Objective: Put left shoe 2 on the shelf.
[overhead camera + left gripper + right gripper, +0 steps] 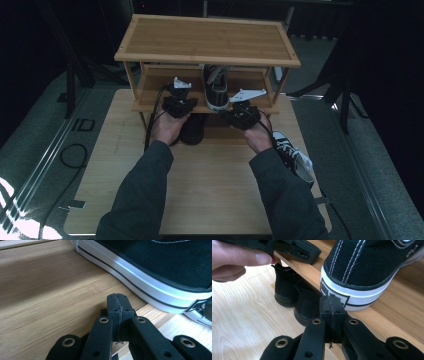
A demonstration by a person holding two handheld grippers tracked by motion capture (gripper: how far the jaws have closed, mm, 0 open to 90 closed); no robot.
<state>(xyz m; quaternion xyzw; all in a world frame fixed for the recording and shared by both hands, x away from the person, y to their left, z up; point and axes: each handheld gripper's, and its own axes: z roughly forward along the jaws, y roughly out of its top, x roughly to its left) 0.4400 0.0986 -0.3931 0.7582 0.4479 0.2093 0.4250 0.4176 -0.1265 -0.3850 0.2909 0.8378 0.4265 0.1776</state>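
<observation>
Sneaker (216, 89), black canvas with a white rubber sole, stands on the middle shelf of the bamboo shoe rack (207, 37), heel toward the person, and serves as the landmark for everything else. Nearest the camera, a matching sneaker (292, 155) lies on the wooden surface (215, 190) well to its right, beside the person's right forearm. Just in front of the shelved sneaker's heel, slightly right, the right gripper (332, 306) has its fingers pressed fully together with nothing between them, their tip close to the white heel band. Below and left of the sneaker, a pair of black shoes (294, 296) sits under the shelf. Just left of the sneaker, the left gripper (118, 305) hovers over the shelf board, its fingers likewise closed tight and empty, near the sole's side. Above the sneaker spreads the rack's bare top shelf.
</observation>
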